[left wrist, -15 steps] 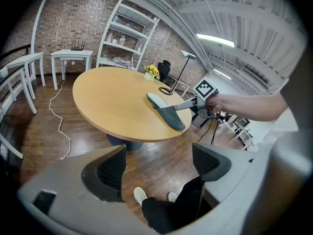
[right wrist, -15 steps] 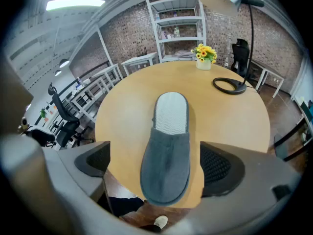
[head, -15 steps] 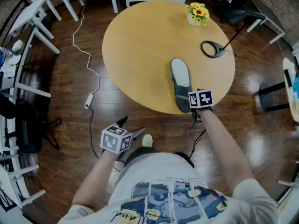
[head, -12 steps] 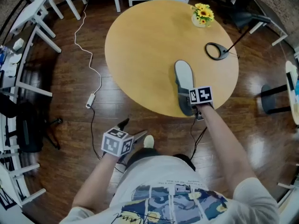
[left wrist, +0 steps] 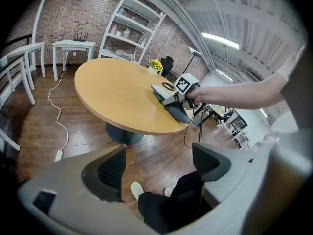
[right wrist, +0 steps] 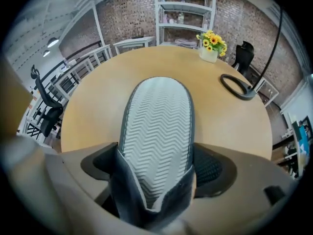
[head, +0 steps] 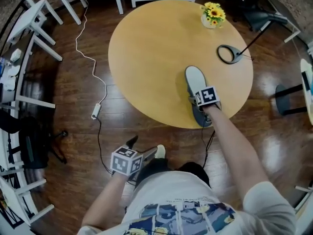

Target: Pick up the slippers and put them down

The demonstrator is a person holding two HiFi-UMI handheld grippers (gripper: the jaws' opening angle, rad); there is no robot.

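Note:
A dark slipper [head: 195,88] with a pale grey zigzag insole lies on the round wooden table [head: 151,48], near its front right edge. My right gripper [head: 197,102] is shut on the slipper's [right wrist: 157,126] covered end, and the open heel points toward the table's middle. In the right gripper view the dark upper fills the gap between the jaws of the right gripper [right wrist: 156,168]. My left gripper [head: 142,148] hangs open over the floor in front of the table, with nothing between its fingers. From the left gripper view the left gripper [left wrist: 156,168] faces the table, the slipper [left wrist: 172,103] and the right hand.
A pot of yellow flowers [head: 213,14] and a black ring-shaped lamp base [head: 229,54] stand at the table's far right. A white cable with a plug [head: 96,110] runs over the wooden floor at the left. White chairs [head: 34,18] and shelves ring the room. The person's shoe [head: 159,152] is below.
The head view has shifted a little. The right gripper and the slipper keep their place on the table. The left gripper has drifted slightly back toward the person.

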